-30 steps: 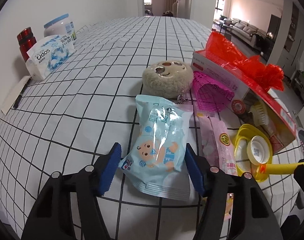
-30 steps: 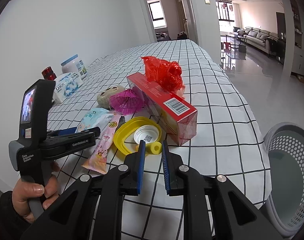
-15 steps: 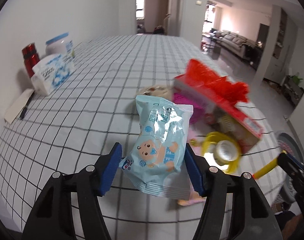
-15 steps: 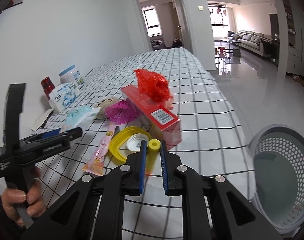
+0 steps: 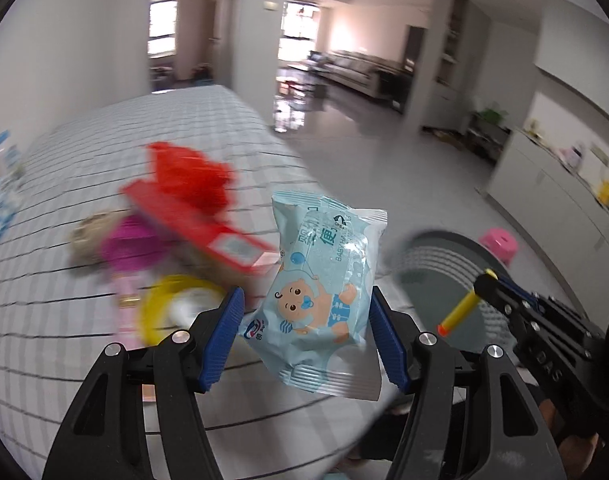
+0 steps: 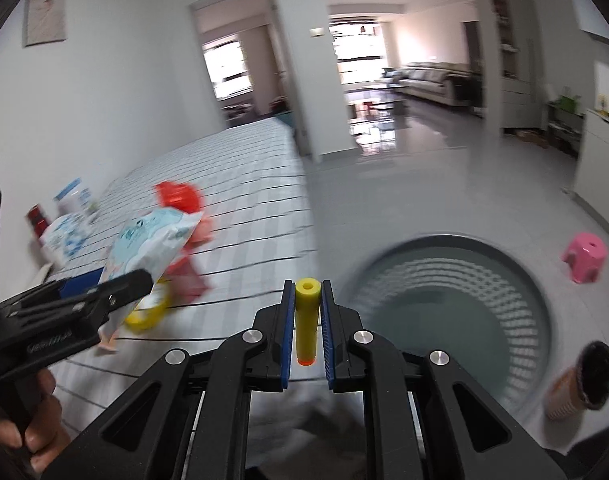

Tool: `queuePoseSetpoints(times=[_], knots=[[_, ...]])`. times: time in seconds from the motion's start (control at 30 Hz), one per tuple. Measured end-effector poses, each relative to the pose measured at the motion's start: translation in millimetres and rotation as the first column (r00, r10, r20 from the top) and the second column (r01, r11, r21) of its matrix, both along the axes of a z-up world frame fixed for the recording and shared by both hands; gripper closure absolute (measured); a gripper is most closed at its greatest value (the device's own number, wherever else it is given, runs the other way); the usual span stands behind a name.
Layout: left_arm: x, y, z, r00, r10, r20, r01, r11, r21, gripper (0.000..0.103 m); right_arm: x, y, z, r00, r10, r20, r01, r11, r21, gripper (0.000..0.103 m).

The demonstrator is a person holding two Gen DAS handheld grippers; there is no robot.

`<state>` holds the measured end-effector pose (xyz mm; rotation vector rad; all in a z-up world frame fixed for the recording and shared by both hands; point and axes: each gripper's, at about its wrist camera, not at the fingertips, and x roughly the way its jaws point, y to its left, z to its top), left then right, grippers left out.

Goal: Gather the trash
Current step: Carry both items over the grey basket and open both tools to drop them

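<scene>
**Both grippers loaded above the bin**

The left gripper (image 5: 304, 332) has its jaws clamped on a pale blue baby-wipes packet (image 5: 324, 284), held in the air past the edge of the checked bench (image 5: 64, 320). The right gripper (image 6: 306, 316) has its jaws closed on a yellow foam dart (image 6: 307, 320), upright between the blue pads, just beside the grey mesh basket (image 6: 456, 308) on the floor. A red box (image 5: 200, 220) and yellow lid (image 5: 160, 304) lie blurred on the bench
</scene>
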<state>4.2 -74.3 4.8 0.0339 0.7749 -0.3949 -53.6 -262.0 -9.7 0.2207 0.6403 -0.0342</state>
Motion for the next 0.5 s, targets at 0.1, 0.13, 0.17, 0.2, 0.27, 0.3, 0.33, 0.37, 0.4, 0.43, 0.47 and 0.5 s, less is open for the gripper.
queuePoseSetpoints(times=[0.1, 0.13, 0.17, 0.2, 0.27, 0.3, 0.33, 0.37, 0.4, 0.43, 0.47, 0.5], knots=[[1, -40, -10, 0.996, -0.090, -0.025, 0.090, 0.996, 0.007, 0.042, -7, -29, -8, 0.997, -0.076, -0.015, 0.076, 0.997, -0.012, 0.091], [2, -51, -11, 0.993, -0.113, -0.029, 0.113, 0.994, 0.009, 0.042, -9, -37, -11, 0.995, -0.095, -0.024, 0.095, 0.995, -0.016, 0.091], [3, -58, -14, 0.991, -0.129, -0.033, 0.129, 0.992, 0.011, 0.042, -10, -46, -16, 0.993, -0.115, -0.036, 0.115, 0.993, -0.019, 0.091], [4, -66, -17, 0.989, -0.143, -0.038, 0.144, 0.989, 0.014, 0.042, -11, -52, -20, 0.991, -0.125, -0.044, 0.124, 0.992, -0.019, 0.091], [7, -84, -24, 0.984, -0.168, -0.052, 0.170, 0.985, 0.018, 0.042, -11, -65, -29, 0.987, -0.143, -0.066, 0.143, 0.990, -0.014, 0.091], [8, -91, -27, 0.982, -0.177, -0.061, 0.179, 0.984, 0.018, 0.042, -11, -69, -32, 0.986, -0.149, -0.073, 0.149, 0.989, -0.010, 0.091], [11, -96, -31, 0.979, -0.189, -0.072, 0.191, 0.981, 0.018, 0.042, -11, -74, -36, 0.985, -0.154, -0.082, 0.154, 0.988, -0.004, 0.091], [14, -100, -35, 0.977, -0.197, -0.081, 0.199, 0.980, 0.019, 0.042, -11, -78, -39, 0.984, -0.156, -0.087, 0.157, 0.988, 0.001, 0.091], [16, -106, -40, 0.974, -0.206, -0.091, 0.209, 0.978, 0.024, 0.042, -11, -82, -43, 0.983, -0.159, -0.096, 0.160, 0.987, 0.008, 0.091], [18, -111, -44, 0.972, -0.213, -0.100, 0.216, 0.976, 0.029, 0.042, -8, -84, -45, 0.982, -0.160, -0.102, 0.162, 0.987, 0.011, 0.091], [19, -118, -48, 0.970, -0.220, -0.106, 0.224, 0.974, 0.032, 0.042, -7, -86, -48, 0.981, -0.160, -0.106, 0.162, 0.987, 0.013, 0.091], [19, -122, -51, 0.967, -0.228, -0.112, 0.234, 0.972, 0.036, 0.042, -4, -87, -51, 0.980, -0.162, -0.112, 0.165, 0.986, 0.016, 0.091]])
